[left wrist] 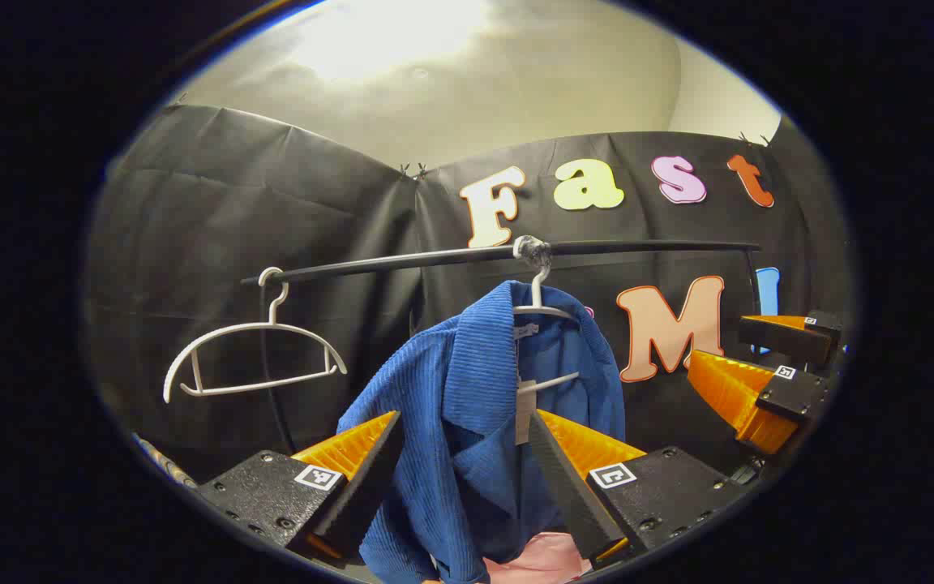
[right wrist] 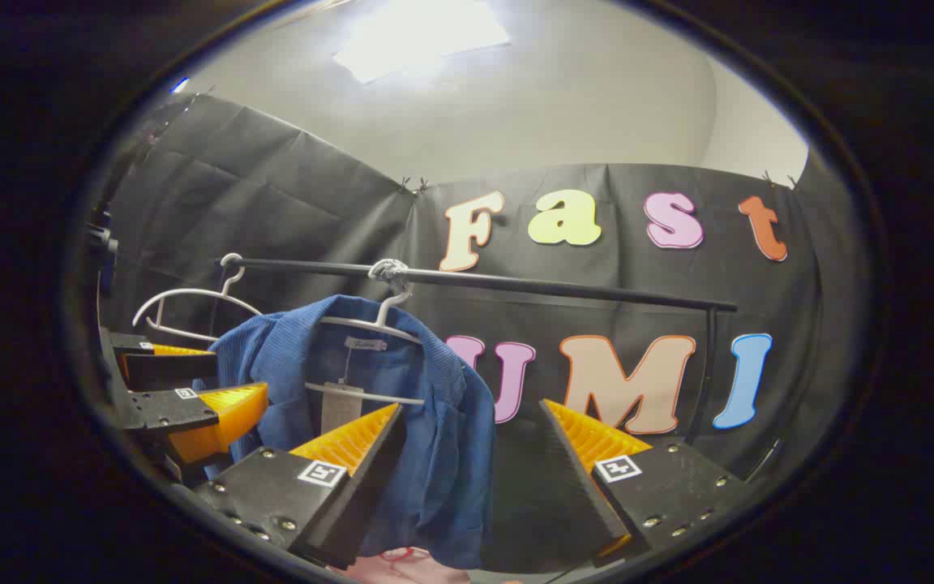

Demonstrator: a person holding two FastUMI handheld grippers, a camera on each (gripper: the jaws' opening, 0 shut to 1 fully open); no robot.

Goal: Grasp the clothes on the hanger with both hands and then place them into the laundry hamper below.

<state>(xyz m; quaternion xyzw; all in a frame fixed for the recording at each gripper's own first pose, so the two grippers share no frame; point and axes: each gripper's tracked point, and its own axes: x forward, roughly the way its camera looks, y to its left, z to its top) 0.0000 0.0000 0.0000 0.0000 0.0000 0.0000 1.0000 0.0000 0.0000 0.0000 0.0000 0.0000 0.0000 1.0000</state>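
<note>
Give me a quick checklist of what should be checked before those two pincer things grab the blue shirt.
1. Blue shirt on its hanger on the rail: ok.
2. Left tool open, shirt front between its fingers: ok.
3. Right tool open: ok; only the shirt's right edge lies in its gap, so aim is not ok.
4. Fingers pressing on cloth: not ok, neither tool has closed.
5. Empty hanger hangs apart from the shirt: ok.
6. Hamper below: cannot tell; something pink shows under the shirt.
</note>
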